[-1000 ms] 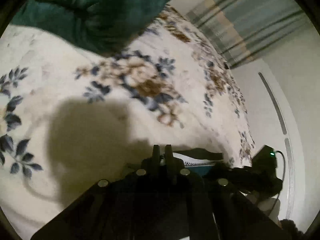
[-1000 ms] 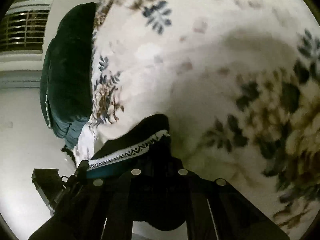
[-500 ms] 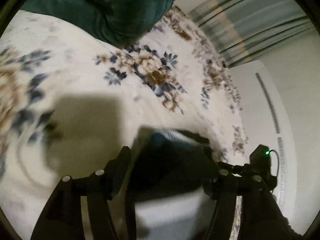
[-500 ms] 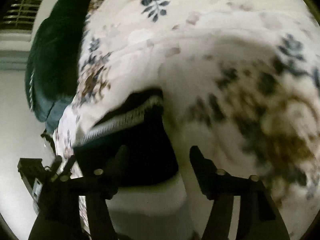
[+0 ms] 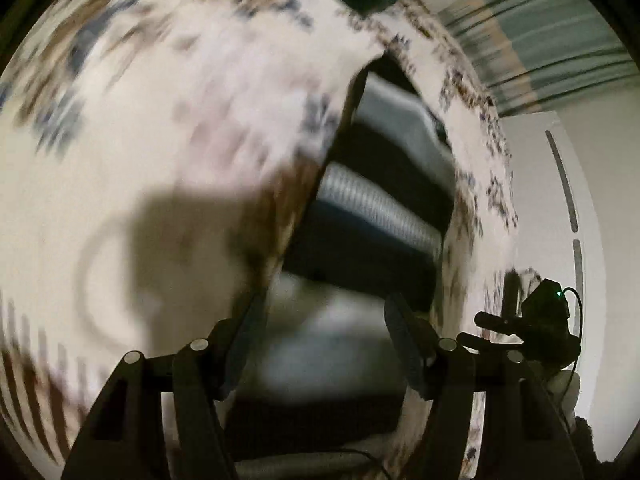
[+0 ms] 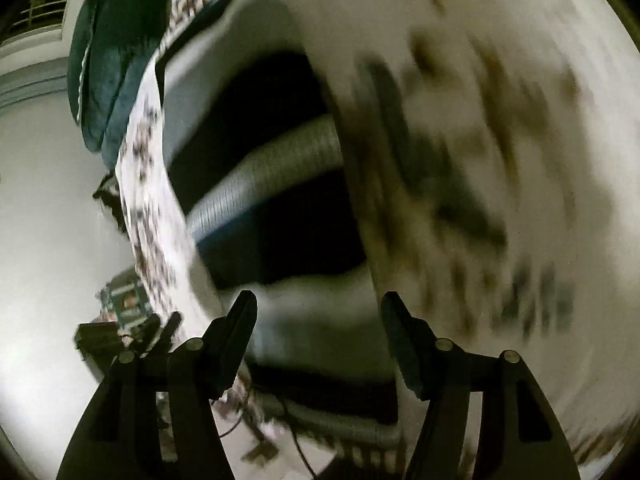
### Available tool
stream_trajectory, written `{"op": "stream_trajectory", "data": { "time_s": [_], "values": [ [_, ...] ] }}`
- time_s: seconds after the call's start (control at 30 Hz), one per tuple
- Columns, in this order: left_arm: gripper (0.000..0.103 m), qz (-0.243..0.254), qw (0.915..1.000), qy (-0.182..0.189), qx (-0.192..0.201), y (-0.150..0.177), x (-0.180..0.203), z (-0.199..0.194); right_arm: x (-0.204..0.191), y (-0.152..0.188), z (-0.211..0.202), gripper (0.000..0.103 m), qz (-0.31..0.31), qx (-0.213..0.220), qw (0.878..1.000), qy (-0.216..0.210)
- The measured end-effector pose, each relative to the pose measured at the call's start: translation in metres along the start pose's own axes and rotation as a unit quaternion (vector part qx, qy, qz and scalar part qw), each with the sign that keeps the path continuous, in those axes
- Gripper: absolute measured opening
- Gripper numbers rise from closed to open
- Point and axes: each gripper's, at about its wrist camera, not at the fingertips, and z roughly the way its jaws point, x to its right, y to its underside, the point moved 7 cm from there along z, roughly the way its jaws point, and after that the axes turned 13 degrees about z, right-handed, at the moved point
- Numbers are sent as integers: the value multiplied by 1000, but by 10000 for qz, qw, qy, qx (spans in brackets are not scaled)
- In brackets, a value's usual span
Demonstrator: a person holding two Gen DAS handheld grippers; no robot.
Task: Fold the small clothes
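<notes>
the floral bedspread (image 5: pixel 168 128) fills both views, badly smeared by blur. on it lies the small garment (image 5: pixel 372 208), a dark piece crossed by a grey ribbed band (image 6: pixel 276 168), spread ahead of both tools near the bed's edge, a dark green pillow (image 6: pixel 108 68) beyond it. the left gripper (image 5: pixel 322 332) stands wide with nothing pinched; its jaws have just been opening. the right gripper (image 6: pixel 318 330) is likewise wide and empty, also just opened. risk, as i judge it: with such blur, a fold could slump loose, or a finger could snag the bedspread instead of the garment.
</notes>
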Motion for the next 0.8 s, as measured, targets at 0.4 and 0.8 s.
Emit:
{"op": "stream_trajectory", "data": {
  "time_s": [0.4, 0.8],
  "values": [
    [59, -443, 9964, -81, -714, 126, -38, 31, 122, 133, 80, 66, 598, -574, 9955, 462],
    [9, 47, 9993, -360, -77, 126, -33, 0, 94, 164, 84, 10, 455, 19, 9989, 87]
  ]
}}
